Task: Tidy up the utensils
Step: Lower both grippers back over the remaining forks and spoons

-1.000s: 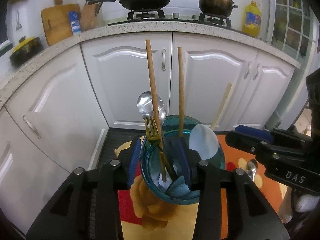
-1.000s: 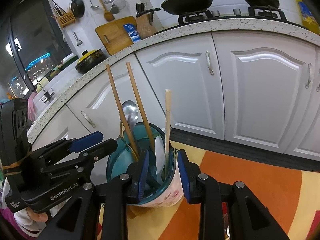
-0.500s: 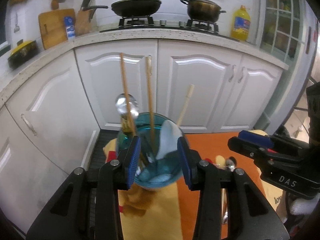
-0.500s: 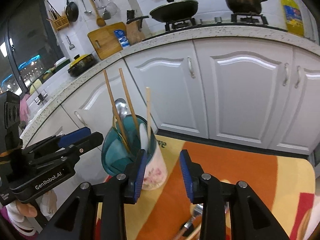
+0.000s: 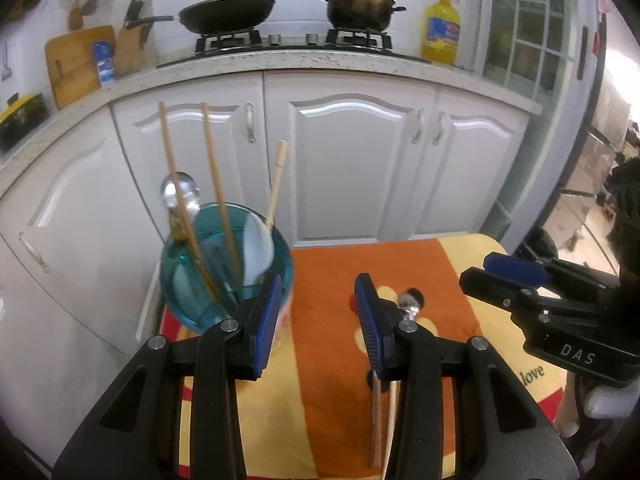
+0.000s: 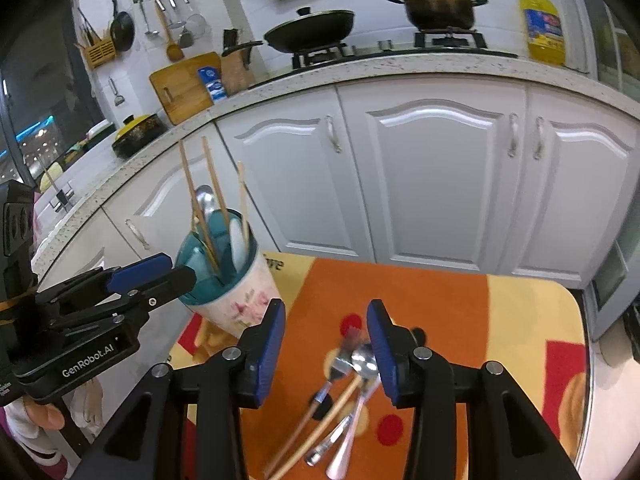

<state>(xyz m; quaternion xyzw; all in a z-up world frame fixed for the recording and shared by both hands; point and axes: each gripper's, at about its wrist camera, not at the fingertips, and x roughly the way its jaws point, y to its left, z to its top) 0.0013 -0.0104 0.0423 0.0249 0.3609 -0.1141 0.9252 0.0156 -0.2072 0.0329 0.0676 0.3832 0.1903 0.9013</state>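
Your left gripper: fingers wide, utensil cup beside left finger | your right gripper: fingers wide, loose cutlery pile between them

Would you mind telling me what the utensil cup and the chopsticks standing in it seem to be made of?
The utensil cup looks like glazed ceramic: glossy white wall with a floral print and teal inside. The chopsticks look like bare wood or bamboo: matte tan, no shine.
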